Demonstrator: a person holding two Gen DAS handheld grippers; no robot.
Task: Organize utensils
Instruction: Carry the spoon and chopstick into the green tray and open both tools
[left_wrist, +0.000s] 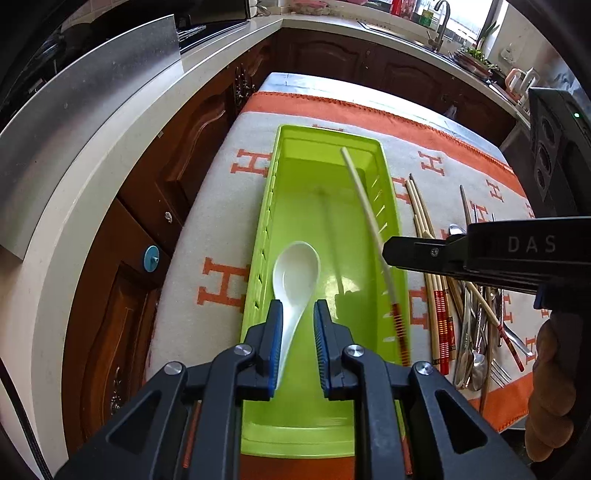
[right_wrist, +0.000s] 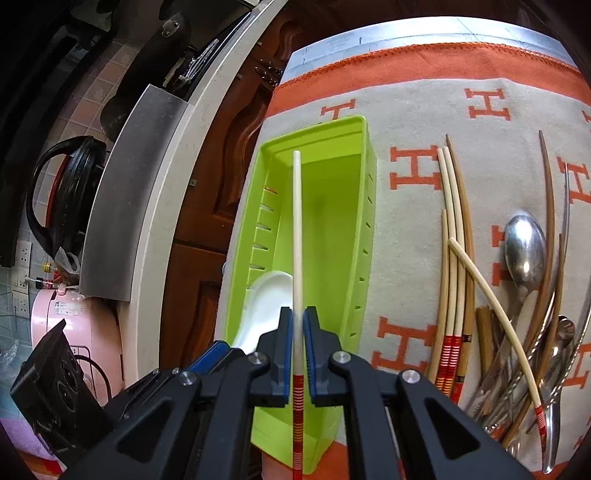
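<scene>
A lime-green utensil tray (left_wrist: 380, 170) (right_wrist: 364, 236) lies on the blanket. A white ceramic spoon (left_wrist: 295, 273) (right_wrist: 264, 299) rests inside it. My left gripper (left_wrist: 297, 345) is open, its fingers on either side of the spoon's handle; the handle leans against the left pad (left_wrist: 275, 347). My right gripper (right_wrist: 297, 350) is shut on a pale chopstick (right_wrist: 296, 229) with a red-striped end and holds it over the tray. That chopstick also shows in the left wrist view (left_wrist: 369, 218), with the right gripper (left_wrist: 399, 254) beside it.
Loose chopsticks (right_wrist: 456, 258) (left_wrist: 424, 229) and a pile of metal spoons and forks (right_wrist: 524, 254) (left_wrist: 476, 339) lie on the orange-and-grey blanket (right_wrist: 417, 122) right of the tray. A white counter edge (left_wrist: 110, 173) and dark wooden cabinets run along the left.
</scene>
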